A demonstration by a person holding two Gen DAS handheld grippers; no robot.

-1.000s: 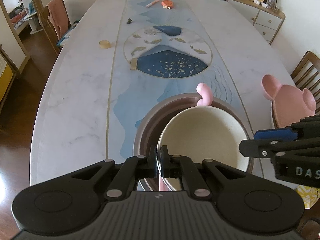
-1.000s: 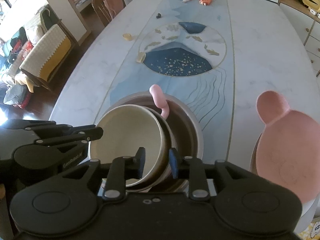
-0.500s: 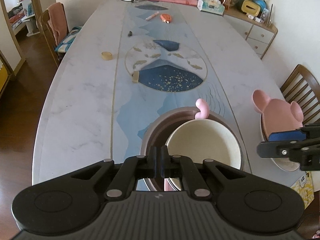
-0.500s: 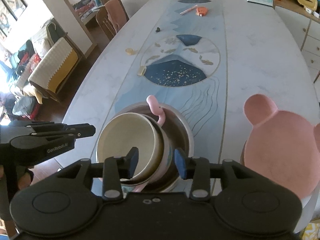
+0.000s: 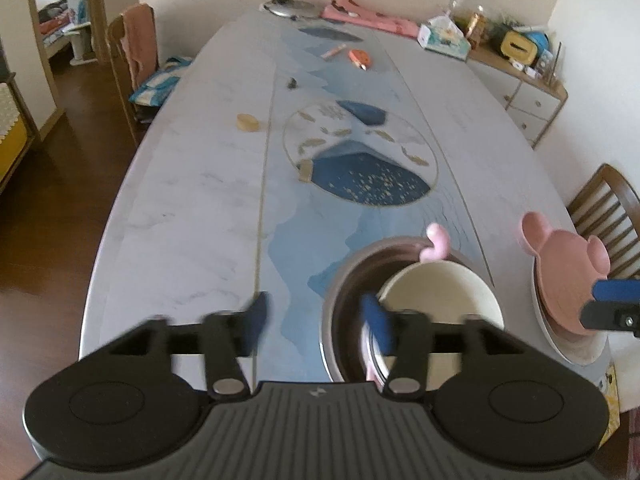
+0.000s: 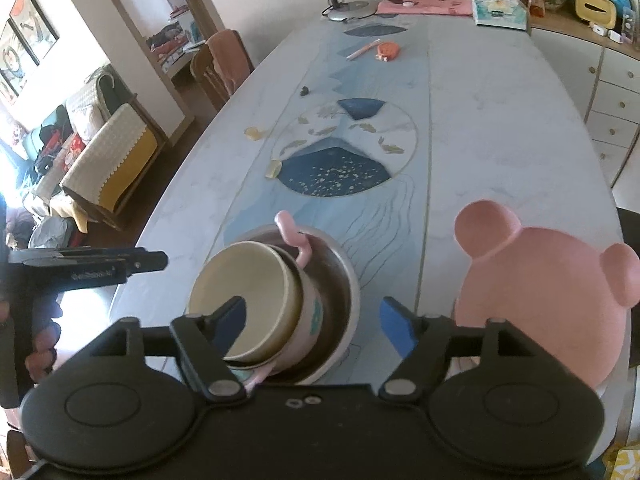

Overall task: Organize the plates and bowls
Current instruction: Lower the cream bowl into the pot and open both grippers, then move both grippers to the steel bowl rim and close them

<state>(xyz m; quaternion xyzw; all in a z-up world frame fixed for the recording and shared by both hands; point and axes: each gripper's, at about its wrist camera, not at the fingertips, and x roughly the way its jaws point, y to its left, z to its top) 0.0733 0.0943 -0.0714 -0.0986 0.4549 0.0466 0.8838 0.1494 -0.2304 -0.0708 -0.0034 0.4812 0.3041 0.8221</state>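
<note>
A cream bowl (image 5: 440,304) (image 6: 244,292) sits nested in a pink handled bowl (image 5: 436,244) (image 6: 310,312). Both rest inside a large metal bowl (image 5: 348,276) (image 6: 346,276) near the table's front edge. My left gripper (image 5: 316,320) hovers over the stack's left rim. Its jaws are opening, and the pads are blurred and pressing on nothing. My right gripper (image 6: 313,320) hangs over the stack's right side, jaws also opening, touching nothing. A pink bear-shaped plate (image 5: 568,280) (image 6: 540,292) lies on a white plate (image 5: 576,348) to the right.
The long marble table (image 5: 192,208) carries a small wooden disc (image 5: 248,123), an orange item (image 5: 360,58) and a lamp base (image 5: 288,8) further back. Wooden chairs stand at the right (image 5: 608,208) and left (image 5: 132,52). A sideboard (image 6: 612,92) lines the right wall.
Both grippers let go of the bowl rims, spread their jaws and drew back and upward. The cream bowl stays nested in the stack.
</note>
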